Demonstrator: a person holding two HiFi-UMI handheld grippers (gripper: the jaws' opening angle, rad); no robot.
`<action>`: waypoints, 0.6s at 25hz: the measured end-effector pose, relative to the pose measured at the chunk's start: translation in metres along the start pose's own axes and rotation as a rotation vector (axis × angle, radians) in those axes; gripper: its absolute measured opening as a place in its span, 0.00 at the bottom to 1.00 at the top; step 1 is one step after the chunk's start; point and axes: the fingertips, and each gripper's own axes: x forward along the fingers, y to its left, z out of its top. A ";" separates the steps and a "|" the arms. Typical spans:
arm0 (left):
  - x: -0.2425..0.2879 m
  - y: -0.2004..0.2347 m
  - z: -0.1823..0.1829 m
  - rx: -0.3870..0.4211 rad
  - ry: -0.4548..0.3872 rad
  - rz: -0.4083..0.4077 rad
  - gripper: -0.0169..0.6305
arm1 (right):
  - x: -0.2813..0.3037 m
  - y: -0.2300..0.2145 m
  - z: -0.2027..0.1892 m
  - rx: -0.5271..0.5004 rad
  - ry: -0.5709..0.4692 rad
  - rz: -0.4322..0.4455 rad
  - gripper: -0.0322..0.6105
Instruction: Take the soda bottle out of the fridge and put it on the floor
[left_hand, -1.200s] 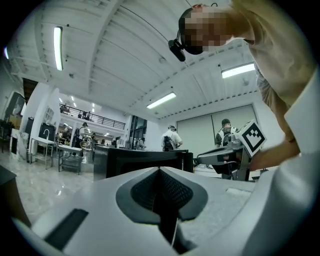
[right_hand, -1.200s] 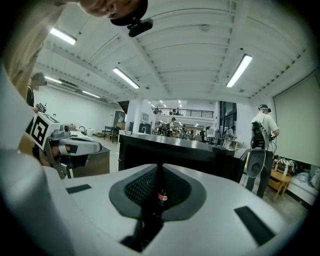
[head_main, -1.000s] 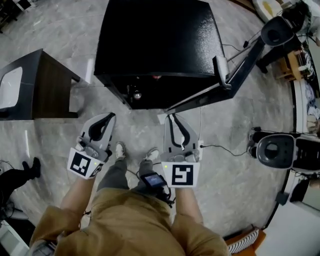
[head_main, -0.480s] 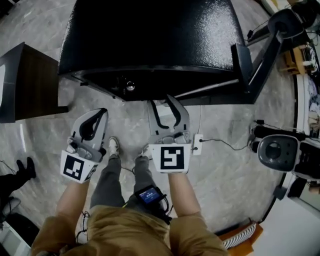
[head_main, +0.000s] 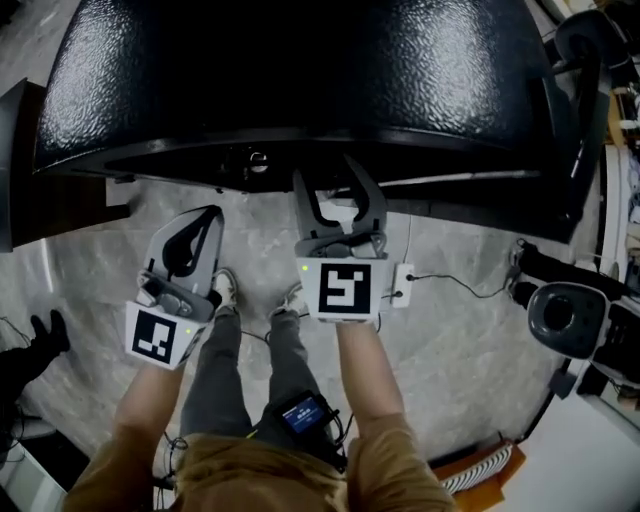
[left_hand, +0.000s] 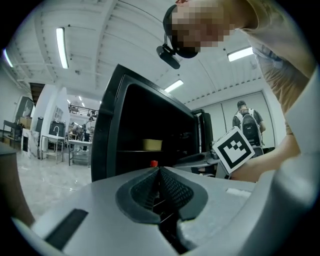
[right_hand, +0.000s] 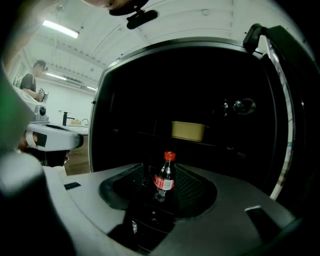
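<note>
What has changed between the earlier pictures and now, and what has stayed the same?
The right tongs and left tongs moved closer to the open fridge. The right tongs have just been opening, with the soda bottle showing between them, ungripped. The left tongs stayed shut.

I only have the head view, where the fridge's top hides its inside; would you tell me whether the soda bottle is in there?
Observer: Yes. The right gripper view shows the soda bottle, red cap on, standing upright inside the fridge.
Operator: Thank you. Is the right tool lined up with it?
Observer: The right tool has just been opening its jaws. In its own view the soda bottle shows in the gap between them, with the pads not touching it.
Operator: Is anything else in there?
Observer: A yellow container sits on a shelf, above and behind the soda bottle.
</note>
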 end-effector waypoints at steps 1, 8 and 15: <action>0.004 0.001 -0.003 0.001 -0.003 0.006 0.03 | 0.004 0.000 -0.003 -0.003 -0.001 0.004 0.33; 0.057 0.011 -0.020 0.013 0.013 0.040 0.03 | 0.047 -0.023 -0.026 0.028 0.002 0.010 0.37; 0.079 0.010 -0.027 0.015 0.008 0.094 0.03 | 0.064 -0.032 -0.030 0.033 -0.005 0.025 0.42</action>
